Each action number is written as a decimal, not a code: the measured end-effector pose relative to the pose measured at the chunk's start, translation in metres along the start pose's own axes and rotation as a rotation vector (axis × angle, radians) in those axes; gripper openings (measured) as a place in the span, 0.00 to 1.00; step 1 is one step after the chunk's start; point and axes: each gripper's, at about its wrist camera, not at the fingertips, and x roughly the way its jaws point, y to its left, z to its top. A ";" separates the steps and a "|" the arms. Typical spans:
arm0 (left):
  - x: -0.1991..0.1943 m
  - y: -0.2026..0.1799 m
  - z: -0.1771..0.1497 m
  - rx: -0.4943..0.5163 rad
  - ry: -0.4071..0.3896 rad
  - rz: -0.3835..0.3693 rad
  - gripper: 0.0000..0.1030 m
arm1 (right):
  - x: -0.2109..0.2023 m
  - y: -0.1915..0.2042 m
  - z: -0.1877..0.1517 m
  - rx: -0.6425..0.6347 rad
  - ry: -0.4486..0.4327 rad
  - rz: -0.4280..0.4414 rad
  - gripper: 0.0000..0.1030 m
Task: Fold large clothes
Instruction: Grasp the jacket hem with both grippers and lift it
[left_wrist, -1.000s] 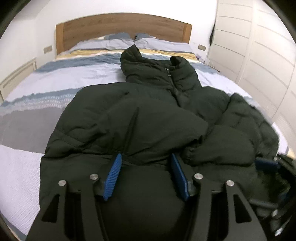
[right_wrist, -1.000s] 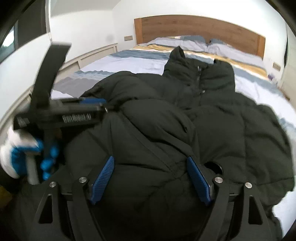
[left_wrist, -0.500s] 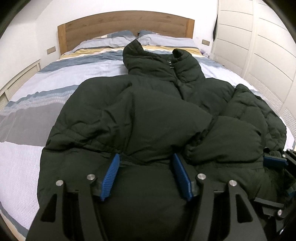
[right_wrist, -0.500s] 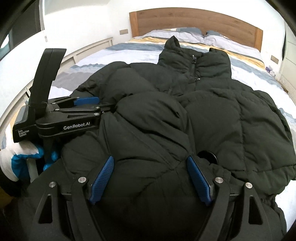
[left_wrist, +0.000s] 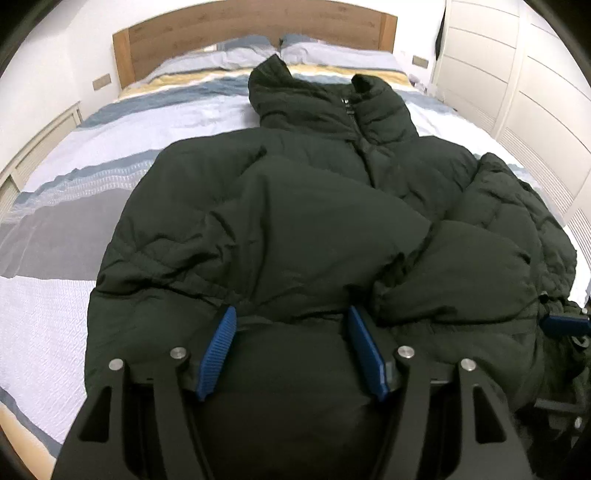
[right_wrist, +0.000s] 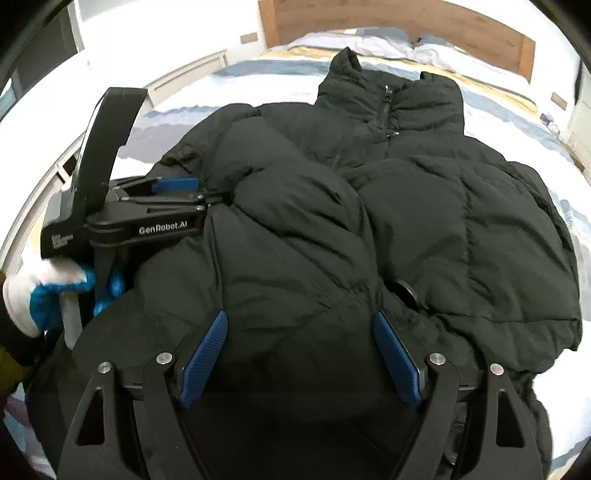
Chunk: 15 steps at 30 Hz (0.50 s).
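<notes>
Dark, puffy quilted fabric fills the near part of both wrist views: the jacket (left_wrist: 295, 229) lies on the bed (left_wrist: 55, 321), its hem nearest the tools and its zipped collar (right_wrist: 388, 96) pointing away toward the wooden headboard (left_wrist: 251, 33), so its long axis runs straight from near to far. The left tool (left_wrist: 291, 347) sits at the near hem with its blue pads spread; its jaws have just been opening, and fabric bulges between them without the pads clearly pressing it, so it looks to be letting go rather than pinching. The right tool (right_wrist: 301, 350) is likewise spread wide over the hem, padding between the pads but apparently unclamped. Both sleeves already seem folded in across the chest, which suggests the next move is to lift the hem and carry it far, toward the collar; both tools are equally near that edge, the left one on the left side. Only the right wrist view shows the left tool from the side, held by a gloved hand (right_wrist: 44, 295), and the zip pull. Only the left wrist view shows the white wardrobe (left_wrist: 517, 92) far right and the rumpled right flank of the jacket.
</notes>
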 end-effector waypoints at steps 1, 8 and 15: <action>-0.003 0.002 0.001 -0.008 0.010 -0.012 0.60 | -0.002 -0.002 0.001 -0.003 0.013 0.000 0.78; -0.046 0.037 0.044 -0.072 -0.033 -0.048 0.60 | -0.038 -0.045 0.036 -0.025 0.034 -0.023 0.78; -0.022 0.061 0.142 -0.085 -0.063 -0.044 0.61 | -0.033 -0.117 0.108 -0.012 -0.050 -0.088 0.79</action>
